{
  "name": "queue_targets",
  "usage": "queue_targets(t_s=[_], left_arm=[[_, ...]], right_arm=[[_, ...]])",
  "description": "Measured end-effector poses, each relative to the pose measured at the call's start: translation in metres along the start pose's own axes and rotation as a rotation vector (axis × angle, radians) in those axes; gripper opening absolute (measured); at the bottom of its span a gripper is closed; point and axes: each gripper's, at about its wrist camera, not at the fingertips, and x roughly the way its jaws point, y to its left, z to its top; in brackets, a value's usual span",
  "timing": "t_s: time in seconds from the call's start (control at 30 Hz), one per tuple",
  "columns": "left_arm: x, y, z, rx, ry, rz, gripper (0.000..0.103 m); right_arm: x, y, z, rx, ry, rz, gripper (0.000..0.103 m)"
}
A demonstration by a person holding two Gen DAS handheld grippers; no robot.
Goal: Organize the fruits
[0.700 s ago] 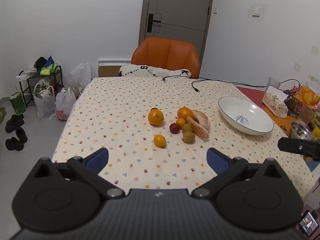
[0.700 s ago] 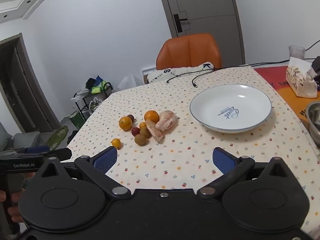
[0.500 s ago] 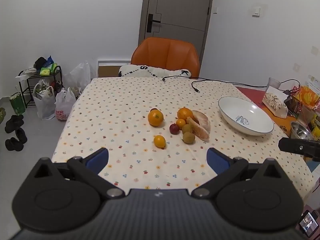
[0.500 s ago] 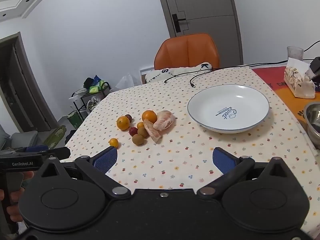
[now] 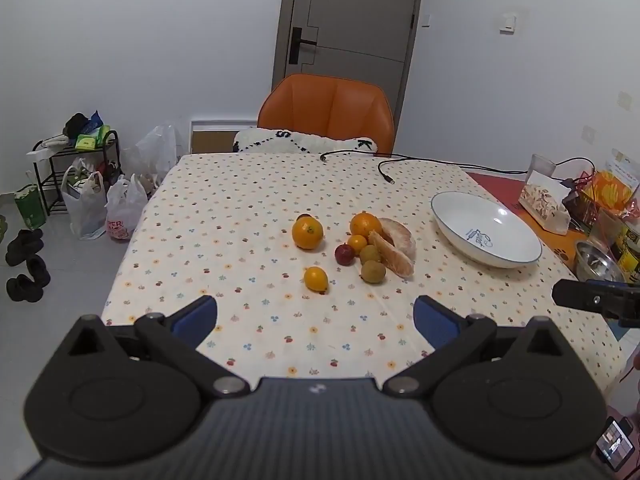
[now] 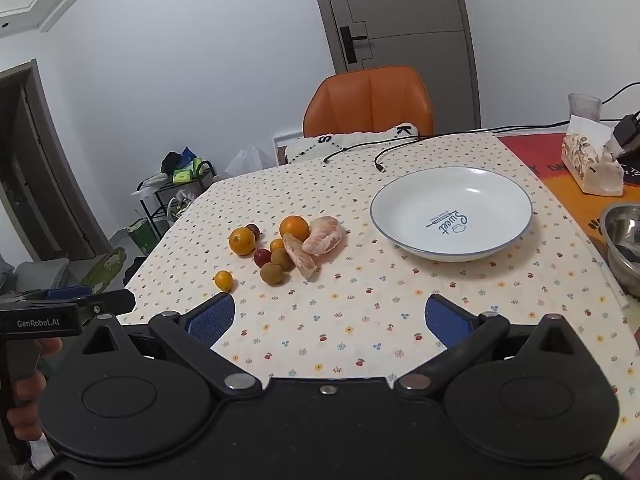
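Note:
A pile of fruit lies mid-table: a large orange [image 5: 307, 233], a second orange [image 5: 365, 224], peeled pomelo segments [image 5: 394, 246], a red plum [image 5: 344, 254], two kiwis [image 5: 373, 270] and a small orange [image 5: 315, 279] apart at the front. In the right wrist view the pile [image 6: 296, 246] lies left of the empty white plate [image 6: 451, 212]; the plate also shows in the left wrist view [image 5: 486, 234]. My left gripper [image 5: 316, 318] is open and empty, short of the small orange. My right gripper [image 6: 330, 320] is open and empty above the near tablecloth.
An orange chair [image 5: 326, 114] stands at the far edge, with a black cable [image 5: 384, 168] on the cloth. A tissue pack [image 6: 592, 166] and steel bowl [image 6: 624, 240] sit at the right. Bags and a rack [image 5: 80, 184] stand on the floor left.
Both grippers have shifted slightly; the fruit and plate sit a little closer in the right wrist view. Nothing was grasped or moved on the table.

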Motion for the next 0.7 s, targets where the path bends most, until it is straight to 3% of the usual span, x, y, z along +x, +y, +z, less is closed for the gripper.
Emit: queue_targets(t_s=[0.7], left_arm=[[-0.0068,0.0003,-0.0017,0.013,-0.008,0.004,0.103]], right_arm=[[-0.0029,0.0046,-0.0056,-0.024,0.001,-0.022,0.103]])
